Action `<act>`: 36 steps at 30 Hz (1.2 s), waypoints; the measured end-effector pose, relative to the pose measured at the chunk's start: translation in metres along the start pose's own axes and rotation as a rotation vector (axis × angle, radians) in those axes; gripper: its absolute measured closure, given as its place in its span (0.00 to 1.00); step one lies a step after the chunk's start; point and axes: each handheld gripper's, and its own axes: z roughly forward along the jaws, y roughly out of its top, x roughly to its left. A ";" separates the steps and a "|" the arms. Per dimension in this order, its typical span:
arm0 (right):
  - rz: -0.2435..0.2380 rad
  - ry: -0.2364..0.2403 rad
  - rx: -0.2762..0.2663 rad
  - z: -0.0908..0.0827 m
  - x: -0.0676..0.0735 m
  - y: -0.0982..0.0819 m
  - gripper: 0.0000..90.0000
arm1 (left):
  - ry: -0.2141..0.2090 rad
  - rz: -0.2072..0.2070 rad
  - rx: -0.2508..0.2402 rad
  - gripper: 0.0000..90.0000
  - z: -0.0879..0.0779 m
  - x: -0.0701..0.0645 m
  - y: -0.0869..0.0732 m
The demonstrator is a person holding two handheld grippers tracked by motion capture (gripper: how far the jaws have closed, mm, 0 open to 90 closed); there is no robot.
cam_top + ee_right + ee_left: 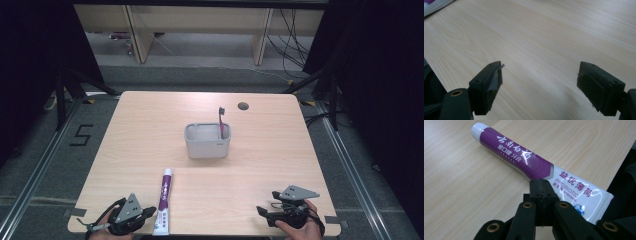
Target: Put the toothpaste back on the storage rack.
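From the high view, the toothpaste tube point(164, 202) lies flat near the table's point(150, 130) front edge, just right of the left gripper point(150, 214); the right gripper point(261, 212) rests well apart from it. A grey holder point(207, 145) stands mid-table.

In the left gripper view, the left gripper point(541, 185) has its jaws pressed together, empty, tips at the toothpaste tube's point(524, 157) near side.

In the right gripper view, the right gripper point(539, 75) is spread wide over bare table point(549, 32).
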 end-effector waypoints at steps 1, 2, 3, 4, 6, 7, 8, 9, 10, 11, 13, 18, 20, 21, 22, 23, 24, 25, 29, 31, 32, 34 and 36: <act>0.010 0.000 0.000 0.000 0.001 0.000 0.23 | 0.000 -0.001 0.002 0.99 0.000 0.000 0.000; 0.024 0.008 0.000 0.000 0.002 0.000 0.23 | -0.014 -0.001 -0.005 0.99 0.001 0.000 0.000; 0.024 0.008 0.000 0.000 0.002 0.000 0.23 | -0.014 -0.001 -0.005 0.99 0.001 0.000 0.000; 0.022 0.007 0.000 0.000 0.002 0.000 0.23 | -0.009 0.000 0.000 0.99 0.001 0.000 0.000; 0.000 -0.001 -0.001 0.000 0.000 0.000 0.23 | -0.013 0.001 0.002 0.99 0.003 0.000 0.000; 0.000 -0.001 0.000 0.000 0.000 0.000 0.23 | -0.016 0.002 0.006 0.99 0.003 0.000 0.000; 0.000 -0.001 0.000 0.000 0.000 0.000 0.23 | -0.016 0.002 0.006 0.99 0.003 0.000 0.000; 0.000 -0.001 0.000 0.000 0.000 0.000 0.23 | -0.016 0.007 0.012 0.99 0.003 0.000 0.001; 0.001 -0.001 0.000 0.000 0.000 0.000 0.23 | -0.013 0.009 0.014 0.99 0.004 -0.001 0.001; 0.001 -0.001 0.000 0.000 0.000 0.000 0.23 | -0.015 0.015 0.015 0.99 0.004 0.000 0.001; 0.002 0.000 0.000 0.000 0.000 0.000 0.23 | -0.012 0.025 0.026 0.99 0.005 0.001 0.001; 0.000 0.000 0.000 0.000 0.000 0.000 0.23 | -0.026 0.025 0.025 0.99 0.006 0.000 0.001; 0.003 -0.002 0.000 -0.001 0.000 0.000 0.23 | -0.028 0.023 0.029 0.99 0.007 -0.001 0.002; 0.003 -0.002 0.000 -0.001 0.000 0.000 0.23 | -0.028 0.023 0.029 0.99 0.007 -0.001 0.002; 0.002 -0.003 -0.001 -0.001 0.000 0.000 0.23 | -0.028 0.027 0.032 0.99 0.008 -0.002 0.002; 0.002 -0.003 -0.001 -0.001 0.000 0.000 0.23 | -0.028 0.027 0.032 0.99 0.008 -0.002 0.002; 0.003 -0.003 0.000 -0.001 0.000 0.000 0.23 | -0.032 0.026 0.034 0.99 0.009 -0.003 0.003; 0.003 -0.003 0.000 -0.001 0.000 0.000 0.23 | -0.032 0.026 0.034 0.99 0.009 -0.003 0.003; 0.022 0.008 0.000 0.000 0.001 0.000 0.23 | -0.039 0.040 0.035 0.99 0.011 -0.005 0.006; 0.022 0.000 0.007 -0.001 0.001 0.000 0.23 | -0.045 0.047 0.032 0.99 0.013 -0.006 0.007; 0.022 0.000 0.008 -0.001 0.001 0.000 0.23 | -0.047 0.045 0.034 0.99 0.014 -0.007 0.008; 0.010 0.014 0.000 0.001 -0.001 0.000 0.23 | -0.048 0.052 0.032 0.99 0.016 -0.009 0.009; 0.005 0.035 0.011 0.000 -0.002 0.000 0.23 | -0.054 0.057 0.033 0.99 0.017 -0.010 0.011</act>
